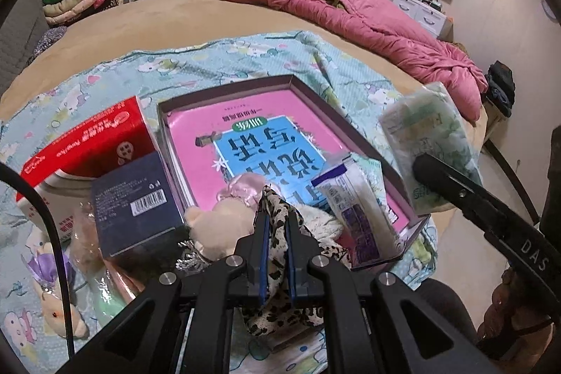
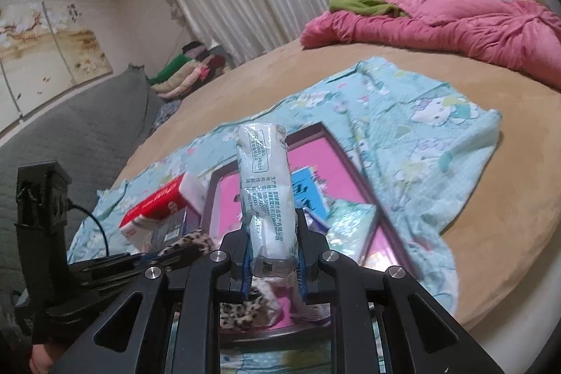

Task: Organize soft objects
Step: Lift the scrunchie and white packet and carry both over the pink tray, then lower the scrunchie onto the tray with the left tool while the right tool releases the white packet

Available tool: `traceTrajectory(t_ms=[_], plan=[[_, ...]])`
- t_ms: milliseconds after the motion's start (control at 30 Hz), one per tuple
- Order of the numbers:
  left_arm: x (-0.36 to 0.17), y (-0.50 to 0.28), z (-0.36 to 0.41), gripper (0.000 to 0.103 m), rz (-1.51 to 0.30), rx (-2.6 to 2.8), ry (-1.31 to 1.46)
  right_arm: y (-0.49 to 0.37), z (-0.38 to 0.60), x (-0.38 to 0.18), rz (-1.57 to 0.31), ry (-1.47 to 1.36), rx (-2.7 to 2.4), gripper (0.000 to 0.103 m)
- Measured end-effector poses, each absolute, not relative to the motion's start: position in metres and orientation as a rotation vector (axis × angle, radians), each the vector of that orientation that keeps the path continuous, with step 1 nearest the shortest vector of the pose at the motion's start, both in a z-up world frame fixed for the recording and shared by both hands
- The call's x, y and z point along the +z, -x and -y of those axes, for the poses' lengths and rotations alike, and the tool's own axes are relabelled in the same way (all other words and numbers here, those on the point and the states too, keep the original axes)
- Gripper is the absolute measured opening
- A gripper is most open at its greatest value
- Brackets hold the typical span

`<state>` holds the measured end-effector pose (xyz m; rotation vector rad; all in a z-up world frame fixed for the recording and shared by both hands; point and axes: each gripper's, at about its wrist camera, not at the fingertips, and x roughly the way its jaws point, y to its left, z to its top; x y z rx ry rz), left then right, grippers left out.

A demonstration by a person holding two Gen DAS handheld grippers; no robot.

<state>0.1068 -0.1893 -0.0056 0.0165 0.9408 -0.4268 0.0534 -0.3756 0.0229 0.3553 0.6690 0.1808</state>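
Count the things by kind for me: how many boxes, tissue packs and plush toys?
Boxes: 3, red box, dark blue box, open tray box.
Tissue packs: 2, held one, one in tray.
Plush toys: 2, cream, bunny.
Total: 7.

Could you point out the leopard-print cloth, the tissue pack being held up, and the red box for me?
leopard-print cloth [image 1: 277,216], left wrist view, on the fold sticking out beyond the claw's fingertips.
tissue pack [image 2: 264,184], right wrist view, on the printed middle of its wrapper.
red box [image 1: 101,135], left wrist view, on its red top face.
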Motion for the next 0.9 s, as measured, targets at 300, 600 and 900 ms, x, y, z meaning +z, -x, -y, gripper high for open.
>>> traceTrajectory(t_ms=[300, 600, 900], plan=[[-0.018, -0.108, 0.191, 0.008, -0.956, -0.432, -0.041, -0.067, 0.355, 0.010, -0.726, -0.336, 0.241, 0.019], [-0.025, -0.110, 0.187, 0.008, -0.965, -0.424, -0.044, -0.076, 0.342, -0.002, -0.782, -0.310, 0.278, 0.019], [-0.026, -0.111, 0.186, 0.008, -0.968, -0.427, -0.042, -0.086, 0.333, -0.016, -0.837, -0.293, 0.277, 0.020]])
